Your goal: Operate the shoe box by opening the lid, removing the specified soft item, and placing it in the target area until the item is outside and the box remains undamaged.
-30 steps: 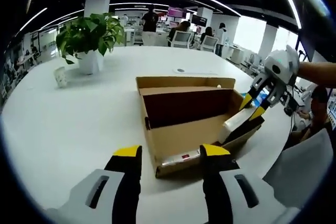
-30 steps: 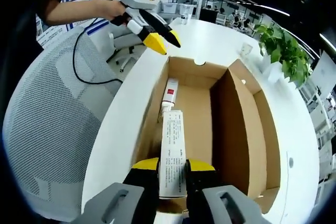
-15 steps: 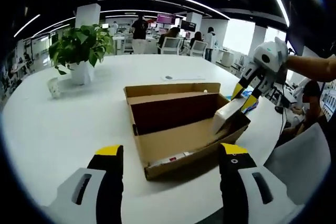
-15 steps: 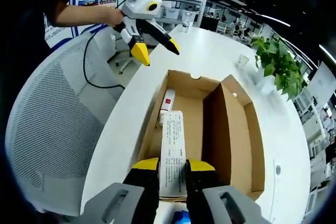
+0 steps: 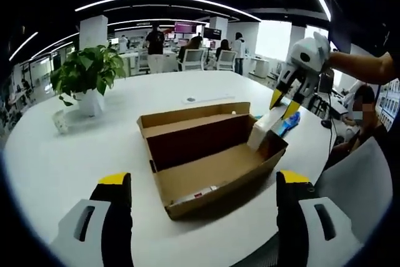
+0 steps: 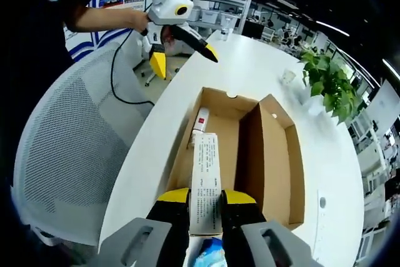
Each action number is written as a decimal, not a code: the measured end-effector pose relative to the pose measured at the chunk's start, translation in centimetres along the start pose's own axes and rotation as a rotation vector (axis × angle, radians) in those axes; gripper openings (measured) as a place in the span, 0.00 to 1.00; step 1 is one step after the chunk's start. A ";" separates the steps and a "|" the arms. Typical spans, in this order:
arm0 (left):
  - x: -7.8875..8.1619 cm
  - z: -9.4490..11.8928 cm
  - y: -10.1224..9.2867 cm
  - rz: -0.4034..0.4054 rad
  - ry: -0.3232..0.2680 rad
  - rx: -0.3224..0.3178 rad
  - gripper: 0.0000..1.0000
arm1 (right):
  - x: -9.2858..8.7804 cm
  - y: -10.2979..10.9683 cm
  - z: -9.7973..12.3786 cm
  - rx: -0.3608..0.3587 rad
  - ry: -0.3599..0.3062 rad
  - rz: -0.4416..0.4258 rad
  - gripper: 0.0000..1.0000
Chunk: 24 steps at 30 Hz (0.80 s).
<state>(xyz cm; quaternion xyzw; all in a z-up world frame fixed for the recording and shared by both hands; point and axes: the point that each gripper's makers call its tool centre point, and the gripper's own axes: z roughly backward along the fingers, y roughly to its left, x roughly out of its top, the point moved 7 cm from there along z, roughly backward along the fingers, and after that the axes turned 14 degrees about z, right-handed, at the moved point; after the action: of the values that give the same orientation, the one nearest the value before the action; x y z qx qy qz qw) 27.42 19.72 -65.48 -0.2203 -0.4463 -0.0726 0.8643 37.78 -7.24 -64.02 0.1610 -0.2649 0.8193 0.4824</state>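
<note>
The cardboard shoe box lies open on the white table, its lid folded back along the far side. A small red-and-white pack rests on the box floor. My right gripper is shut on a long white printed pack, holding it tilted above the box's right end. In the right gripper view the same white pack sits between my right gripper jaws, over the box. My left gripper is open wide, near the box's front; it also appears as the left gripper beyond the box.
A potted plant and a small cup stand at the table's far left. A blue packet lies beyond the box's right end. A mesh office chair is by the table edge. People and desks fill the background.
The right gripper has lifted the white pack higher, out of the box's end. The left gripper has drawn back from the box and its jaws have spread wider.
</note>
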 end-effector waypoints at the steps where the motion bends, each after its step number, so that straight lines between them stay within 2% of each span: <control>1: 0.0 0.0 -0.1 -0.005 -0.001 -0.002 1.00 | -0.1 0.0 0.3 -0.001 -0.001 -0.001 0.14; 24: -0.2 0.5 -0.6 -0.029 0.000 -0.028 1.00 | -2.7 -0.6 5.4 -0.054 0.030 0.005 0.14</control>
<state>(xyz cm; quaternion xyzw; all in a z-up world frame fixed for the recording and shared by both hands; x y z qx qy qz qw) 26.73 19.38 -65.19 -0.2257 -0.4483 -0.0915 0.8601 39.67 -12.08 -60.83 0.1351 -0.2799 0.8154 0.4884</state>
